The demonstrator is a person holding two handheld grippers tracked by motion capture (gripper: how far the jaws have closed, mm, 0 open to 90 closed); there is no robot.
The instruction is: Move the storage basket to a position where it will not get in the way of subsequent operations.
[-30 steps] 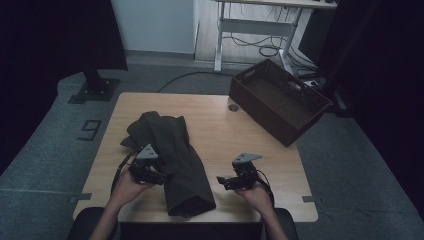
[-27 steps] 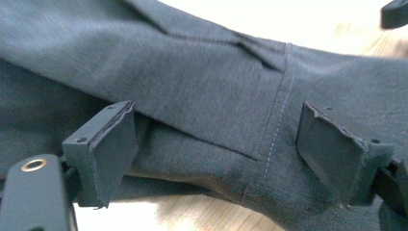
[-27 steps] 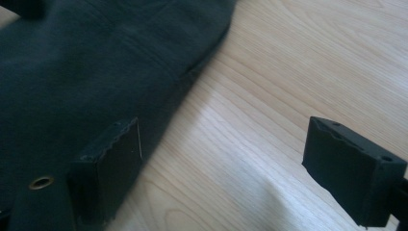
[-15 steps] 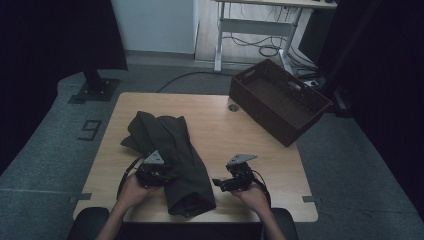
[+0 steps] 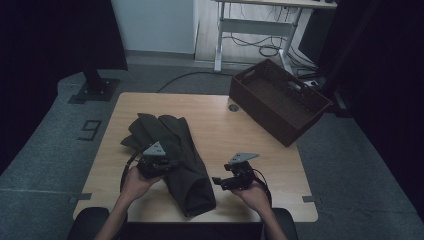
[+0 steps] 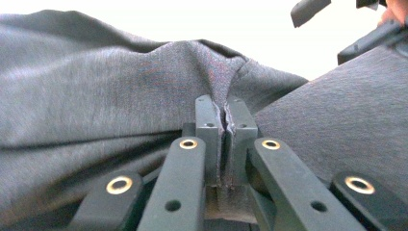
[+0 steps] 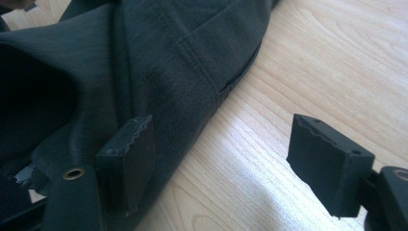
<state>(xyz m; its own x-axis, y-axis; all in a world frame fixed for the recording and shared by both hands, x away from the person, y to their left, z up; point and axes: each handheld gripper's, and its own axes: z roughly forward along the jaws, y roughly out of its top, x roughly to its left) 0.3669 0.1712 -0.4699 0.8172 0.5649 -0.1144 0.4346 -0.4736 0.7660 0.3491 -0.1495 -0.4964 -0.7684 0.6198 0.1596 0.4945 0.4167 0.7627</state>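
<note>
A dark grey-green garment (image 5: 175, 145) lies crumpled lengthwise on the left half of the wooden table (image 5: 225, 125). My left gripper (image 5: 165, 167) sits at the garment's left edge. In the left gripper view it (image 6: 225, 120) has just closed, and it is shut on a pinched ridge of the fabric (image 6: 120, 82). My right gripper (image 5: 216, 181) lies just right of the garment's near end, jaws pointing at it. In the right gripper view it (image 7: 219, 139) is open and has been closing slightly. One pad (image 7: 130, 154) rests against the garment's hem (image 7: 168, 57), the other (image 7: 327, 163) is over bare wood.
A dark brown open box (image 5: 280, 100) stands at the table's far right corner, overhanging the edge. Bare wood (image 7: 312, 62) stretches between garment and box. A desk frame with cables (image 5: 260, 35) stands behind the table. The right gripper's tips (image 6: 337, 19) show beyond the fabric in the left gripper view.
The left gripper has shifted slightly toward the garment's edge and its jaws have closed on the fabric. The right gripper has hardly moved.
</note>
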